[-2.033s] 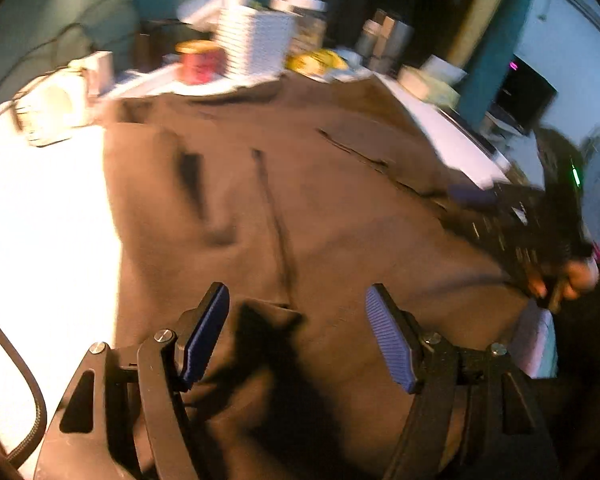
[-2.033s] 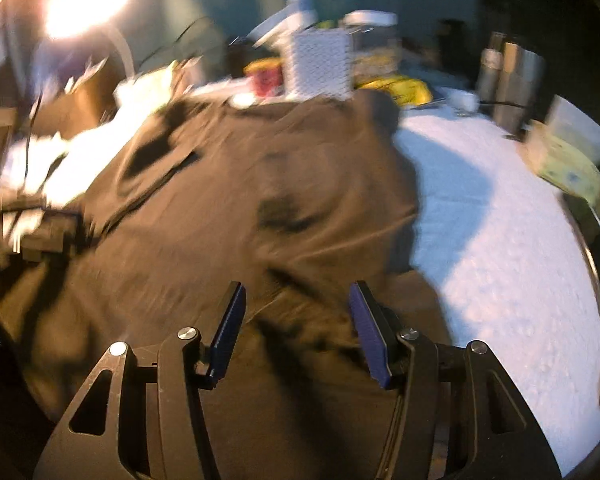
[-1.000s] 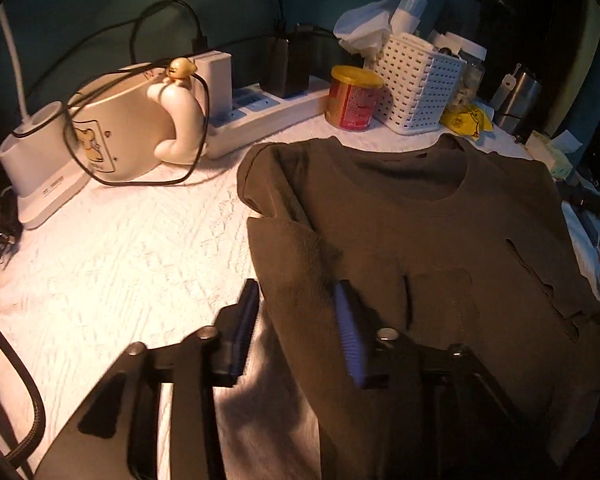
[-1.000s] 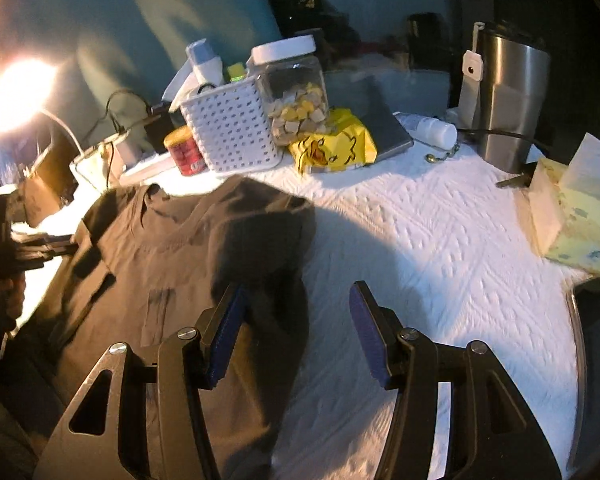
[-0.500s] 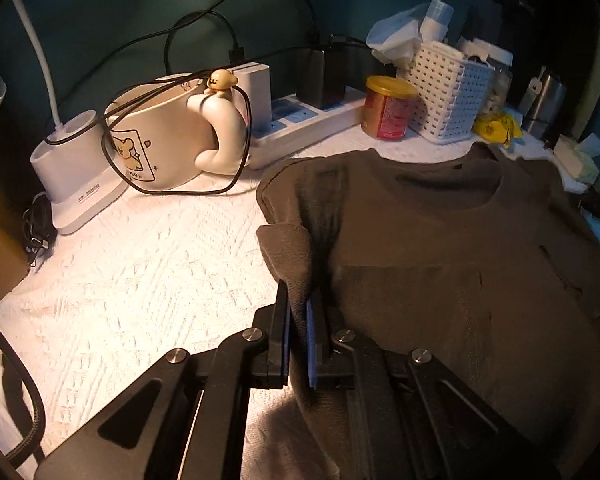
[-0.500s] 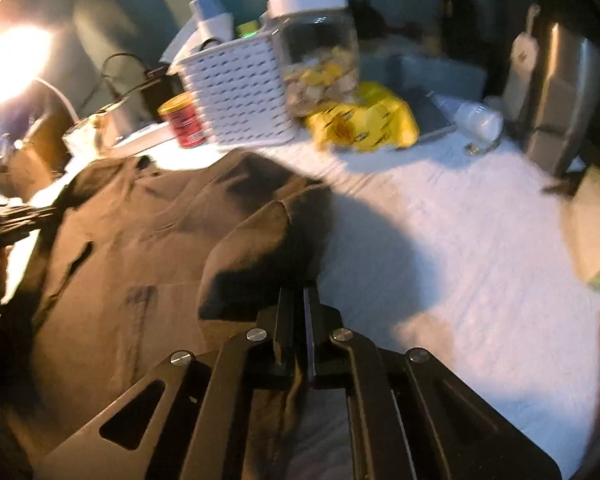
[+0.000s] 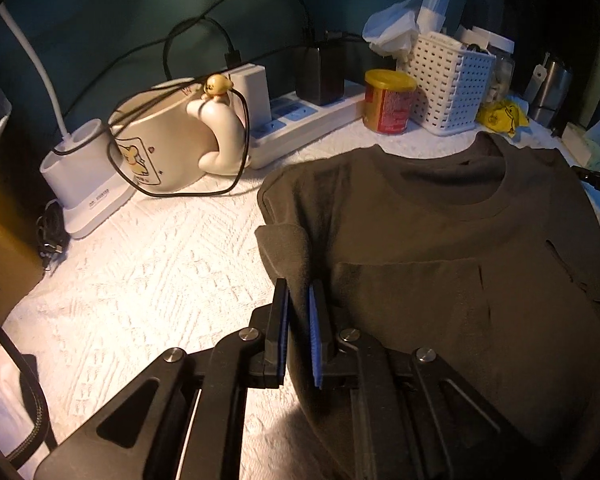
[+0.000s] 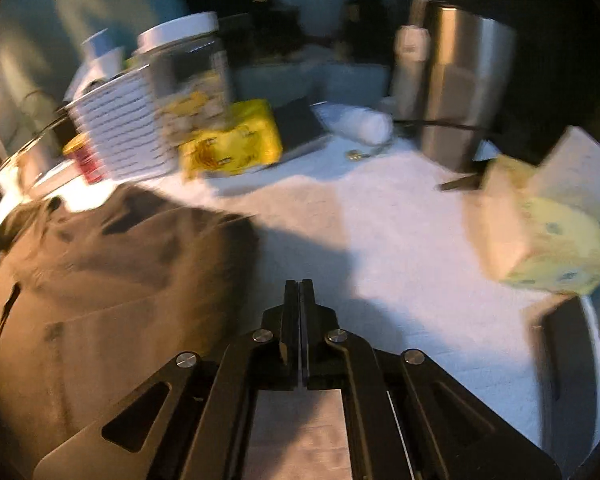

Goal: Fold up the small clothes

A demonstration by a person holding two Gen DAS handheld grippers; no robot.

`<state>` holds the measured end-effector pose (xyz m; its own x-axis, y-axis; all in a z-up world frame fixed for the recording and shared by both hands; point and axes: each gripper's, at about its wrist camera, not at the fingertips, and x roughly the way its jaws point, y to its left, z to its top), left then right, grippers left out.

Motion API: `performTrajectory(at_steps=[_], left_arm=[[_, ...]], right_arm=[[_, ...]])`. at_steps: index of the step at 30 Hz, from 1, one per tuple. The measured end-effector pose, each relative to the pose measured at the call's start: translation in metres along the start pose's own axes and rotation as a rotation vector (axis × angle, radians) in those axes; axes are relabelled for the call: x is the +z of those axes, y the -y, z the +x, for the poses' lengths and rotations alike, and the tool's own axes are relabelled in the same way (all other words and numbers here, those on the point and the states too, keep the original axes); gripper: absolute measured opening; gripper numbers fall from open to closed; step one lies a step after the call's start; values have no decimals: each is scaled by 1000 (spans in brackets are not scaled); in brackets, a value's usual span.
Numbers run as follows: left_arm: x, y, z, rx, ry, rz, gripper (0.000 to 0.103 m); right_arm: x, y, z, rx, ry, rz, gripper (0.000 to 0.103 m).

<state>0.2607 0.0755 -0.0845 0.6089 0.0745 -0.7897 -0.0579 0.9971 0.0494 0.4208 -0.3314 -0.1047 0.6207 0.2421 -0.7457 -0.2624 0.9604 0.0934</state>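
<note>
Shirt (image 7: 440, 264) lies flat on the white bumpy tabletop (image 7: 148, 276); my left hand-held gripper (image 7: 298, 320) pinches its sleeve, while my right hand-held gripper (image 8: 300, 320) is pressed together on nothing. Pulling one-sided could bunch it, or knock the mug (image 7: 160, 152) and cables in this dim, crowded corner.

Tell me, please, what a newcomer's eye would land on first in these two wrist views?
Probably the dark brown T-shirt spread flat on the white textured cloth, with the left gripper pinching a fold of its sleeve. Next, the cream mug wrapped in black cable behind it. In the blurred right view, the right gripper is shut with no fabric visible between its pads, beside the shirt's edge, in front of a steel tumbler.
</note>
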Motion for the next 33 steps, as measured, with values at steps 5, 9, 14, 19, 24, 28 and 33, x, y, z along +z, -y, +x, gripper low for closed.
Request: performTrajectory(at_steps=[5,9,14,19,24,28,33], left_arm=[[-5,4,-13,-13,5,-5,15],[-14,14,-26,-57,20,11,39],[-28,28,-33,-108,-2,35,39],[-47,32,-29,-138,-48,29,39],[-56,42,-32,-173,-57,55,39],[-59,48,-46,-207,-26,67,39],[-66,46,-61,-220,15,60,39]], right_arm=[[0,3,-30,13,50,9,1],[-10,-22,-50,73,33,-44,3],[-41,-66,-57,170,-68,-134,7],[-58,-88,-61,193,-128,-174,9],[-69,-103,-60,181,-174,-198,24],[-74,-115,-74,206,-167,-214,46],[-78,-111,-100,170,-111,-174,46]])
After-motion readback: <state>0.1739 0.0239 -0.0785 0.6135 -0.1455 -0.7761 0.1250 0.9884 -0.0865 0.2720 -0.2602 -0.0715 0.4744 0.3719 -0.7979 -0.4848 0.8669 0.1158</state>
